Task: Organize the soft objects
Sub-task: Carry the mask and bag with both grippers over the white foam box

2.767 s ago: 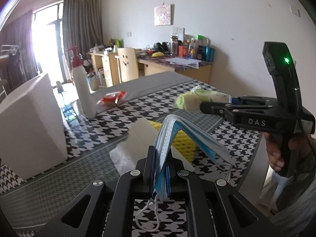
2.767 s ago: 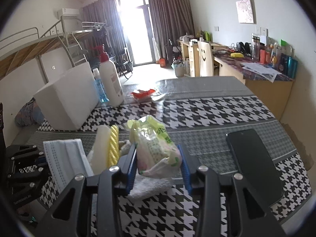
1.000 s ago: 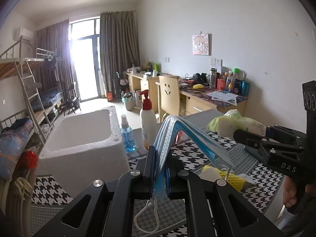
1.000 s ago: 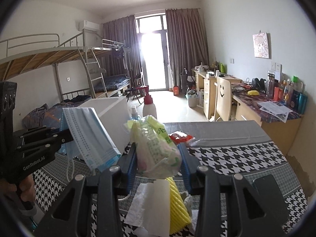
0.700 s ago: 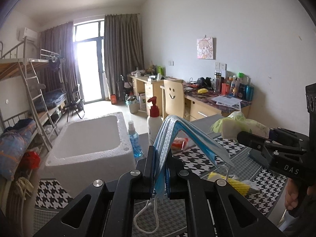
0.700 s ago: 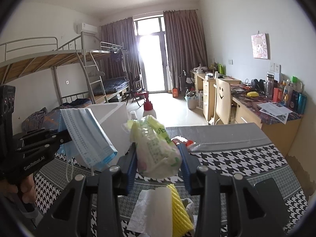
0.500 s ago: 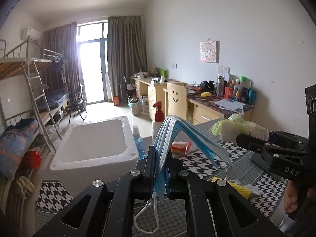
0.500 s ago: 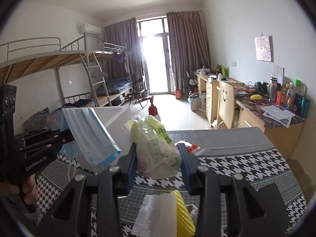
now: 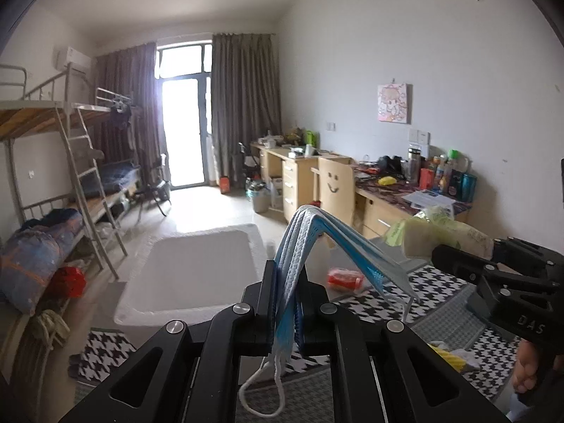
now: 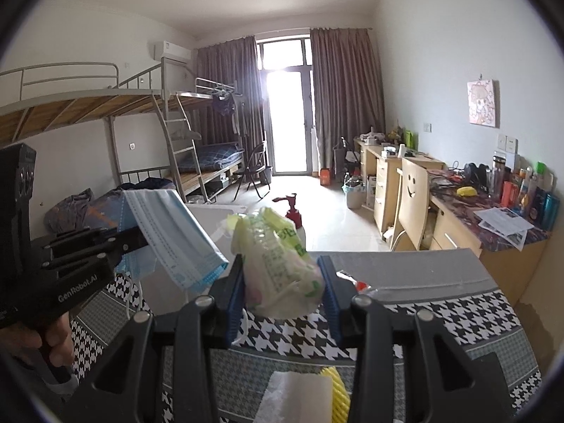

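My left gripper is shut on a stack of blue face masks that droops to the right, ear loops hanging below. It also shows at the left of the right wrist view with the masks. My right gripper is shut on a soft pack in a yellow-green plastic bag; it shows at the right of the left wrist view with the bag. Both are held high above the table. An open white foam box lies ahead and below the left gripper.
The houndstooth tablecloth covers the table. On it lie a yellow sponge, a white cloth, a red packet and a red-capped pump bottle. A bunk bed stands left, desks and a chair right.
Both grippers have risen well above the table with their loads and moved toward the foam box, which now lies closer and more centred below the left gripper.
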A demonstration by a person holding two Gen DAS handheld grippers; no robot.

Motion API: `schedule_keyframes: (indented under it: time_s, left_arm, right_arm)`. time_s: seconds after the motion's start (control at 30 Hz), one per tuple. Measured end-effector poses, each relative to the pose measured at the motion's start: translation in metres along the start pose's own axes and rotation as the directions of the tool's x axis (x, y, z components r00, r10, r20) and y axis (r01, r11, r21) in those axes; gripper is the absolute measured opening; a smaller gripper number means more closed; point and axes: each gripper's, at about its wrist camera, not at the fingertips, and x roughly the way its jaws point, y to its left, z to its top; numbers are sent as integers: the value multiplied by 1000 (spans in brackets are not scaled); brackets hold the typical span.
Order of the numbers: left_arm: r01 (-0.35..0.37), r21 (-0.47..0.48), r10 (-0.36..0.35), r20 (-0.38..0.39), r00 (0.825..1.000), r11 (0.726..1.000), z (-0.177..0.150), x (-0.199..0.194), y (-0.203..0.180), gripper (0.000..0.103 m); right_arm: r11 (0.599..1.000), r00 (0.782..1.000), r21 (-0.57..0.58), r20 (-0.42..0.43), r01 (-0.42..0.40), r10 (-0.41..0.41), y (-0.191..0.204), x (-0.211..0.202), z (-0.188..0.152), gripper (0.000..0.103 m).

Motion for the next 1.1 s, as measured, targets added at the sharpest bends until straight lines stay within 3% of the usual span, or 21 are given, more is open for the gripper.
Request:
schedule_keyframes:
  time_s: [0.23, 0.63, 1.1]
  left_arm:
    - [-29, -21, 29, 8, 1000, 999, 11, 4, 13, 9]
    - [-154, -73, 154, -12, 988, 985, 21, 16, 47, 9]
    - [-204, -97, 198, -68, 978, 974, 28, 36, 67, 9]
  right_arm:
    - [999, 1000, -31, 4, -10, 11, 6, 4, 8, 44]
    - [997, 999, -63, -12, -50, 49, 25, 26, 25, 44]
    - [989, 995, -115, -53, -95, 90, 49, 56, 38, 44]
